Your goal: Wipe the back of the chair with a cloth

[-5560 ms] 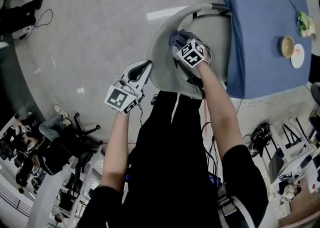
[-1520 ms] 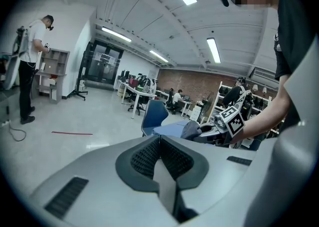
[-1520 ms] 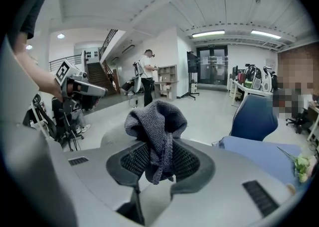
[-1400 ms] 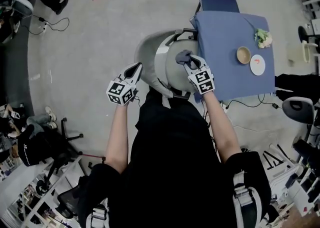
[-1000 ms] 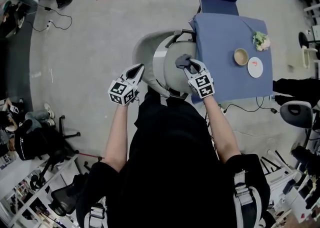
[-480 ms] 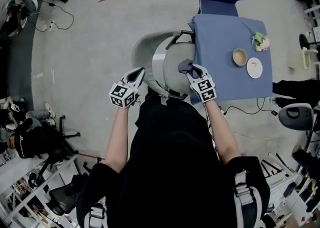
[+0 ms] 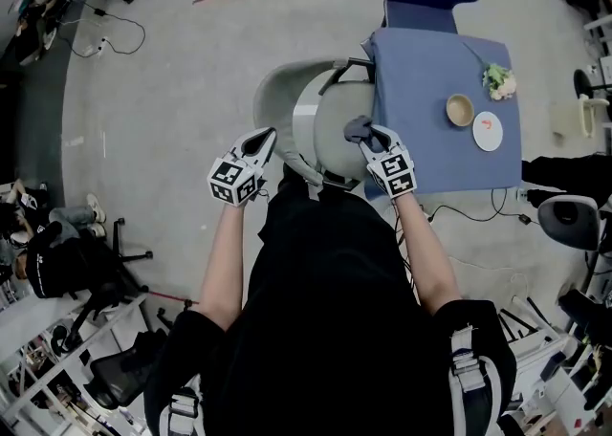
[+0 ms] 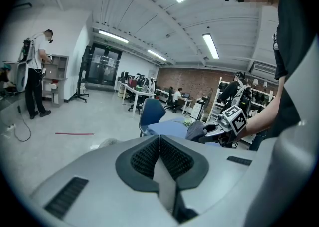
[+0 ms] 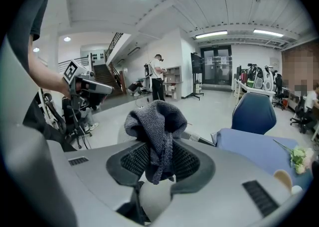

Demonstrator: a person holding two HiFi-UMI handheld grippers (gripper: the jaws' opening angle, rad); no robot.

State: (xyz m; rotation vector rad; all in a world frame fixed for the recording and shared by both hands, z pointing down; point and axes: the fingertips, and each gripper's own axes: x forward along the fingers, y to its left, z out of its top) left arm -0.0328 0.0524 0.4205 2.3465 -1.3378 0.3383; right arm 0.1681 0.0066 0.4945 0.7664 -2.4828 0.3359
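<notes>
Pinching a crumpled dark grey knitted cloth (image 7: 357, 126) in the right gripper (image 7: 368, 134), just over the pale grey moulded shell chair (image 7: 325, 133). With the left gripper (image 7: 260, 141) pressed together, empty, beside that chair's backrest (image 7: 273, 104). Probably best: lower onto the backrest, press flat, sweep in overlapping strokes, pinch firm.

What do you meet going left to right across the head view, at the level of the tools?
Left tool → grey chair → cloth pinched in the right tool → blue-covered table → bowl → plate.
</notes>
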